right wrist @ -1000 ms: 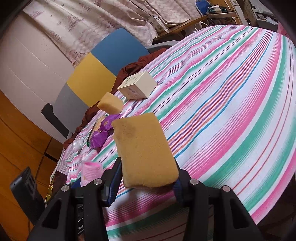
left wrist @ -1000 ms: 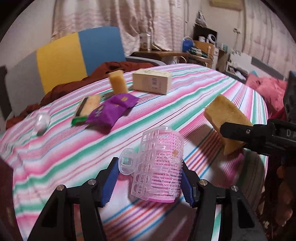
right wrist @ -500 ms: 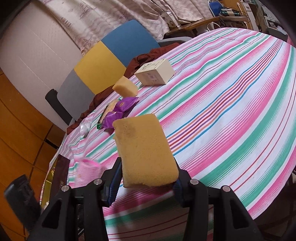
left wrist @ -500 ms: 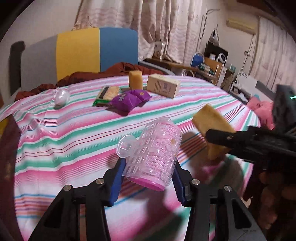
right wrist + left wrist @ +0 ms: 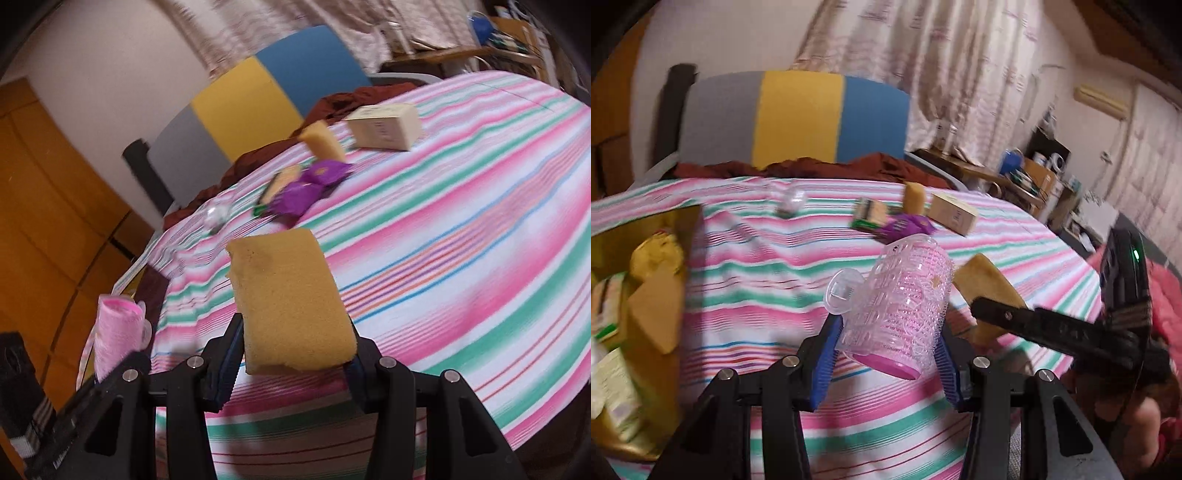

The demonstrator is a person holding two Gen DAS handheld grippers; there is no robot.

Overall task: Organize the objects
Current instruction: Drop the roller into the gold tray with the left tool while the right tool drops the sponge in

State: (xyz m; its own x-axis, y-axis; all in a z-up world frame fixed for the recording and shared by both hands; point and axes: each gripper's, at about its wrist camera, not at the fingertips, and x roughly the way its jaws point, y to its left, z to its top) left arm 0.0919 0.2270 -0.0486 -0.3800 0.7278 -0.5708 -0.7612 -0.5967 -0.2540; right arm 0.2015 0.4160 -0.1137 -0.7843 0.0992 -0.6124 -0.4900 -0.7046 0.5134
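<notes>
Two grippers loaded — left gripper clamps hair roller, right gripper clamps sponge — above table edge.

Left gripper: jaws closed on a pink roller, held tilted above the table, blue pads pressing its sides. Right gripper: jaws closed on a yellow sponge, held raised. The two grippers are near each other, right gripper to the right of the left.
</notes>
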